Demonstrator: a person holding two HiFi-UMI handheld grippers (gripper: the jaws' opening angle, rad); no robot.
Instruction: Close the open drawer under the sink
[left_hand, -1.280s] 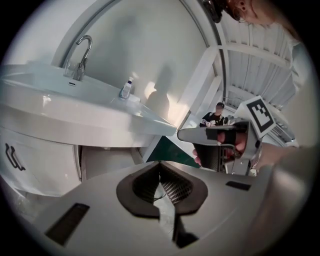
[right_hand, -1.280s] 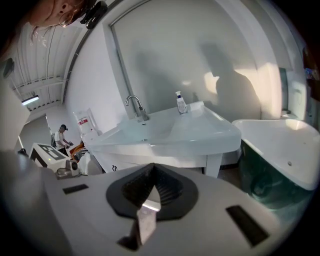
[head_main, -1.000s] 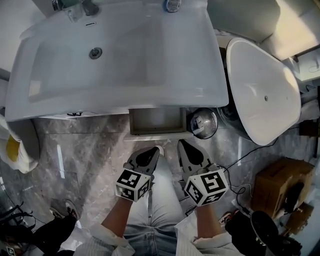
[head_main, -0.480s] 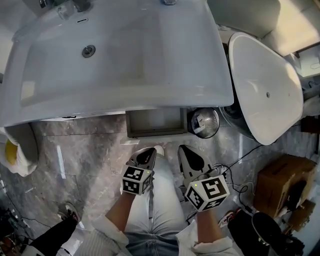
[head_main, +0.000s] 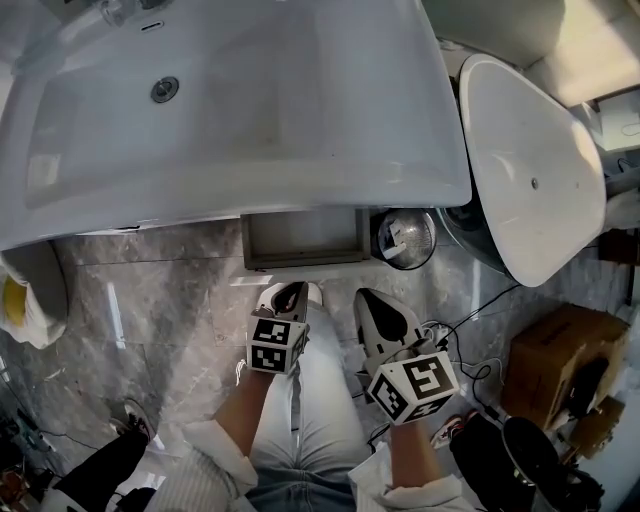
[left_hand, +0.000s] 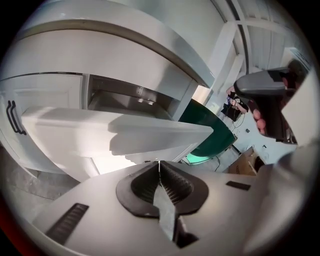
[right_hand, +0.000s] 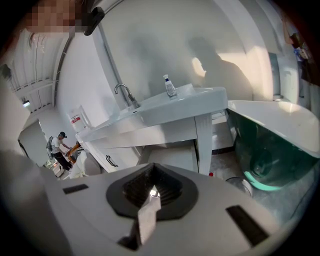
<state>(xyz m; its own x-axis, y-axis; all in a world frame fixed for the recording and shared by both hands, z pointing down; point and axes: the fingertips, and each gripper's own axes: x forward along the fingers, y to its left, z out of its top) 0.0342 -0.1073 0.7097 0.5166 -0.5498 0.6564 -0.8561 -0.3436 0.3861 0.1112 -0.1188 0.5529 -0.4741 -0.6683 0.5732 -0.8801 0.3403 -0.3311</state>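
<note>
The open drawer (head_main: 300, 238) sticks out from under the white sink (head_main: 240, 110), its grey inside showing in the head view. My left gripper (head_main: 288, 297) is shut and empty, a short way in front of the drawer's front edge. In the left gripper view the drawer's white front (left_hand: 120, 134) fills the space just beyond the closed jaws of the left gripper (left_hand: 159, 165). My right gripper (head_main: 377, 307) is also shut and empty, to the right and slightly further back. The right gripper view shows the right gripper (right_hand: 152, 186), the sink (right_hand: 165, 107) and the drawer (right_hand: 172, 156) under it.
A white oval tub (head_main: 525, 170) stands to the right of the sink. A shiny metal bin (head_main: 405, 238) sits between the drawer and the tub. Cables (head_main: 470, 318) and a cardboard box (head_main: 560, 362) lie on the marble floor at right. A person's legs are below the grippers.
My left gripper has moved a little forward toward the drawer. The right gripper has hardly moved. The drawer stands as open as before.
</note>
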